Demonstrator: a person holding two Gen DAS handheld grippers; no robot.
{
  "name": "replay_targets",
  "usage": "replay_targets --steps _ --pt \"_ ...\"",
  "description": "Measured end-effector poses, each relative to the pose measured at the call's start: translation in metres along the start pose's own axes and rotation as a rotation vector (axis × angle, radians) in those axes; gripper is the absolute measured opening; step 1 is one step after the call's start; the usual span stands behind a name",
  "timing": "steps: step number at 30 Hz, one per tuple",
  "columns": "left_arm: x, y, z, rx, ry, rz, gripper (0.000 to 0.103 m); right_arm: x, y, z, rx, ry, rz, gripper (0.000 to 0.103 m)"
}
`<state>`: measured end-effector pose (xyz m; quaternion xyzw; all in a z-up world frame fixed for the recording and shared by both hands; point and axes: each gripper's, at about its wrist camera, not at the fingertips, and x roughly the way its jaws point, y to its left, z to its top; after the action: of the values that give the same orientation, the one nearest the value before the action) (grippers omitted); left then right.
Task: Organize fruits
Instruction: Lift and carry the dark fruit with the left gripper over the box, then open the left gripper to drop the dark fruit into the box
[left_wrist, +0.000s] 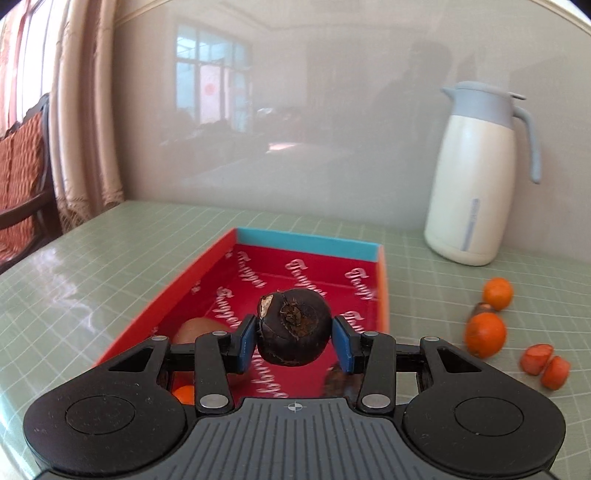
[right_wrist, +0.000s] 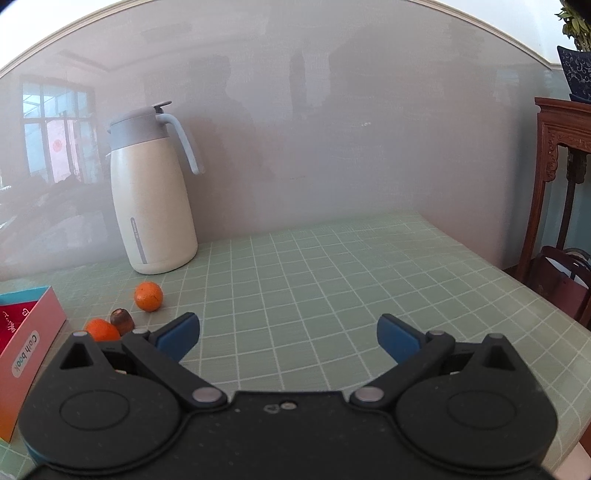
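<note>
My left gripper (left_wrist: 294, 338) is shut on a dark brown water chestnut (left_wrist: 294, 326), held above the red box (left_wrist: 310, 242) with a blue far wall. Inside the box lie a brownish fruit (left_wrist: 194, 328), an orange piece (left_wrist: 184, 393) and a dark fruit (left_wrist: 338, 382), all partly hidden by the gripper. On the table to the right of the box sit two oranges (left_wrist: 497, 292) (left_wrist: 485, 335), a small dark chestnut (left_wrist: 480, 308) and two orange-red pieces (left_wrist: 536, 358). My right gripper (right_wrist: 288, 338) is open over bare table, with the oranges (right_wrist: 148, 296) (right_wrist: 101, 329) and chestnut (right_wrist: 122, 319) to its left.
A cream and grey thermos jug (left_wrist: 476, 173) (right_wrist: 151, 192) stands against the glossy wall behind the fruit. The green gridded table (right_wrist: 332, 280) ends at the right near a carved wooden stand (right_wrist: 565, 147). A chair (left_wrist: 22, 177) and curtains stand beyond the left edge.
</note>
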<state>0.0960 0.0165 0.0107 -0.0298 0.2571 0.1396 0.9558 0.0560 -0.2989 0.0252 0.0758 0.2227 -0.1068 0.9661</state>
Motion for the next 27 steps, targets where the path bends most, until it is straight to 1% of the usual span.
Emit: replay_targets --steps 4,10,14,16,18,19,20,23,27 --pt "0.013 0.015 -0.001 -0.026 0.057 0.017 0.044 0.0 0.011 0.0 -0.018 -0.001 0.01 0.103" --pt "0.014 0.015 -0.002 -0.001 0.058 0.024 0.044 0.0 0.02 0.0 -0.03 0.003 0.022 0.103" --pt "0.013 0.016 0.001 -0.017 0.069 0.015 0.044 0.001 0.024 -0.001 -0.041 0.007 0.031 0.103" --pt "0.013 0.018 0.001 -0.022 0.068 0.013 0.05 0.001 0.025 -0.002 -0.046 0.011 0.035 0.103" --pt "0.012 0.021 0.002 -0.038 0.068 0.044 0.09 0.002 0.026 -0.002 -0.05 0.015 0.039 0.103" --pt "0.01 0.024 0.002 -0.049 0.052 0.057 0.092 0.002 0.026 -0.003 -0.051 0.017 0.039 0.103" --pt "0.006 0.026 0.003 -0.055 0.032 0.066 0.092 0.002 0.026 -0.003 -0.05 0.018 0.04 0.103" --pt "0.0 0.031 0.007 -0.053 0.018 0.067 0.093 0.002 0.026 -0.003 -0.051 0.019 0.042 0.103" --pt "-0.012 0.046 0.009 -0.059 -0.01 0.103 0.093 0.003 0.028 -0.003 -0.053 0.021 0.049 0.103"
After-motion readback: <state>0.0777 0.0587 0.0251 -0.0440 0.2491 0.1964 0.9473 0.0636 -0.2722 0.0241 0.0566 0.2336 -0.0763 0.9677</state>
